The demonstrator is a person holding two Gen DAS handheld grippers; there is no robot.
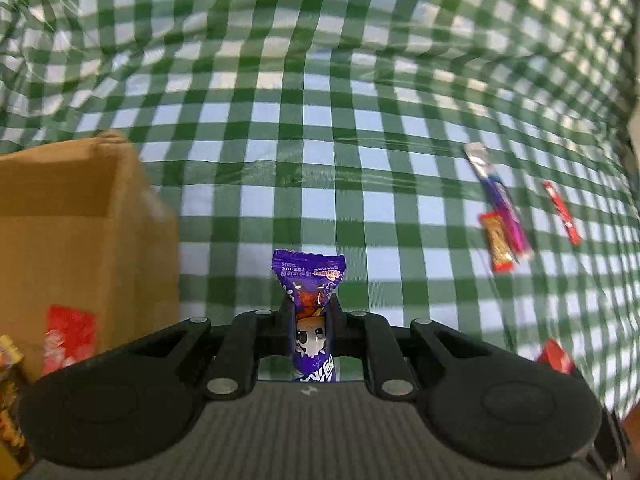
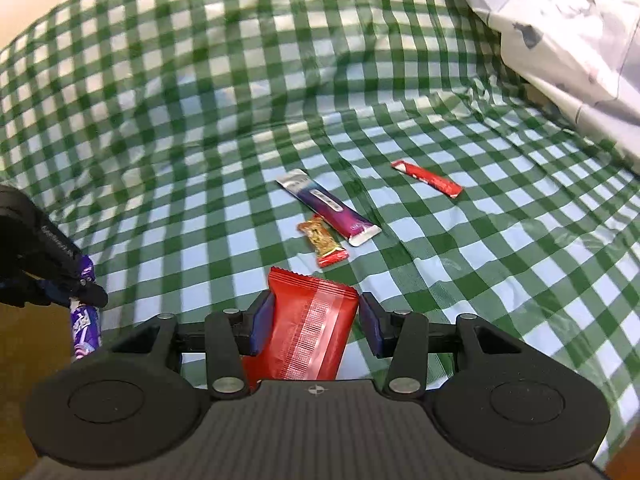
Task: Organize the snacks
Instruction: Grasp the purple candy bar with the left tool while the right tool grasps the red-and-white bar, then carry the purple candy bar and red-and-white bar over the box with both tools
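Note:
My left gripper (image 1: 311, 312) is shut on a purple snack packet (image 1: 309, 280), held upright just right of an open cardboard box (image 1: 80, 216). It also shows at the left edge of the right wrist view (image 2: 82, 320). My right gripper (image 2: 314, 320) is open around a red snack packet (image 2: 308, 328) that lies on the green checked cloth (image 2: 200, 160); the left finger is near its edge, the right finger stands apart. Ahead lie an orange bar (image 2: 322, 242), a long purple-and-silver packet (image 2: 328, 206) and a thin red stick (image 2: 426, 178).
Red and yellow snacks (image 1: 68, 336) lie by the box at the lower left. The orange bar (image 1: 496, 248), purple packet (image 1: 500, 200) and red stick (image 1: 562, 212) show at the right of the left wrist view. A white patterned sheet (image 2: 560, 32) lies at the far right.

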